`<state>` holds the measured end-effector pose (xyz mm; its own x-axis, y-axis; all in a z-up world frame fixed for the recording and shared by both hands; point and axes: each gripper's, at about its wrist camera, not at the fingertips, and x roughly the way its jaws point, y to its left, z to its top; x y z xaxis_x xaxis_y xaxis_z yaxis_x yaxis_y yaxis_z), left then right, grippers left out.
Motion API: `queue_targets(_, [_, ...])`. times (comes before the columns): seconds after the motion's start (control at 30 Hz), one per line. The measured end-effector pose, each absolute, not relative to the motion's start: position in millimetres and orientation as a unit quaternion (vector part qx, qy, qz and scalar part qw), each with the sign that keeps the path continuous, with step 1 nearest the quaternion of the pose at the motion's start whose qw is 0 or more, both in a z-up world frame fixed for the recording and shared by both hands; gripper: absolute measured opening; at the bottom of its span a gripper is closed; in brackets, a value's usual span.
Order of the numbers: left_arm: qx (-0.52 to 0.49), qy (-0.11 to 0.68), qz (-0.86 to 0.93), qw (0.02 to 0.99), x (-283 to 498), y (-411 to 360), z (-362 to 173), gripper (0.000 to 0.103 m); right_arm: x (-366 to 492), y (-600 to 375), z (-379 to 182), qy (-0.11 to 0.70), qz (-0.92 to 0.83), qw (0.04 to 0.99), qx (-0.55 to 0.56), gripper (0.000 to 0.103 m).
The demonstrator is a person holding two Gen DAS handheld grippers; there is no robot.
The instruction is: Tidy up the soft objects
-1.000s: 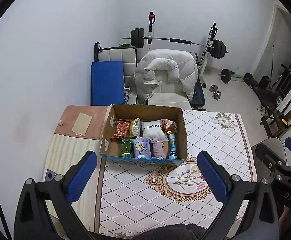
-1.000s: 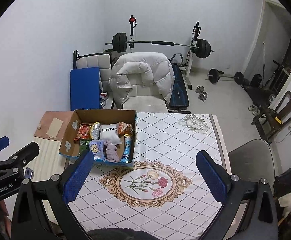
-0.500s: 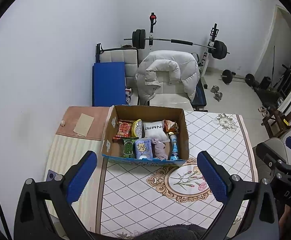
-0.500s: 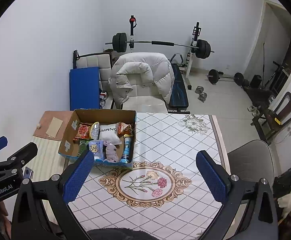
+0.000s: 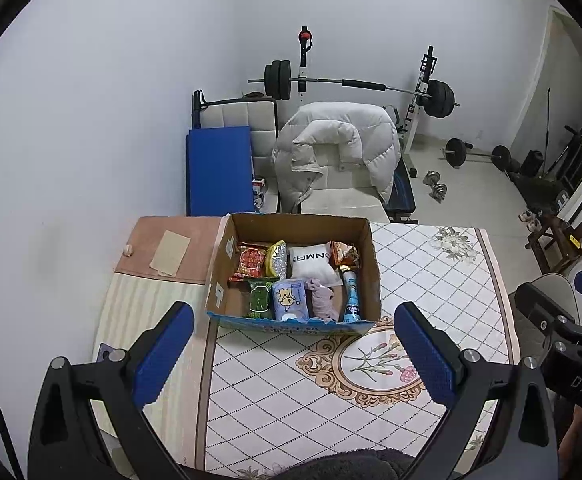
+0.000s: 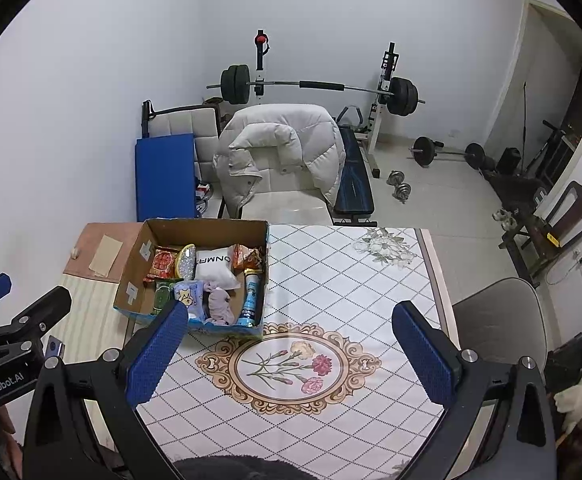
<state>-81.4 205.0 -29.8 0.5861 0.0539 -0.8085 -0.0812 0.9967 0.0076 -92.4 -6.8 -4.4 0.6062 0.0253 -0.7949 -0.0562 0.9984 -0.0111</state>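
Observation:
An open cardboard box point(image 5: 355, 227) point(image 6: 211, 226) stands on the table at the far left of the patterned cloth. It holds a white pillow pack point(image 5: 313, 262) point(image 6: 214, 266), a pale purple cloth point(image 5: 323, 302) point(image 6: 219, 304), a blue tissue pack point(image 5: 289, 300), a green packet point(image 5: 261, 298), a red snack bag point(image 5: 249, 262), an orange bag point(image 5: 345, 254) and a blue bottle point(image 5: 351, 296) point(image 6: 251, 300). My left gripper point(image 5: 291, 352) is open and empty, above the table in front of the box. My right gripper point(image 6: 287, 354) is open and empty, over the floral medallion.
The table point(image 6: 351, 264) has a diamond-pattern cloth with a flower medallion point(image 6: 291, 364). A brown mat with a paper piece point(image 5: 171, 250) lies left of the box. Behind stand a chair with a white jacket point(image 5: 335, 152), a blue pad point(image 5: 219, 168) and a barbell rack. A grey chair point(image 6: 499, 320) is right.
Both views have shifted slightly; the box sits a little lower and more to the right in the left wrist view. Both grippers stay open and empty.

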Motion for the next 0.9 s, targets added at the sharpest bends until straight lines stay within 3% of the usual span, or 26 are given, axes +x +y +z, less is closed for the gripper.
queue_targets(0.9, [-0.007,0.449,0.034,0.893,-70,208,-24,0.103,-88,-14,-3,0.447,0.025,0.894,-0.018,0.103])
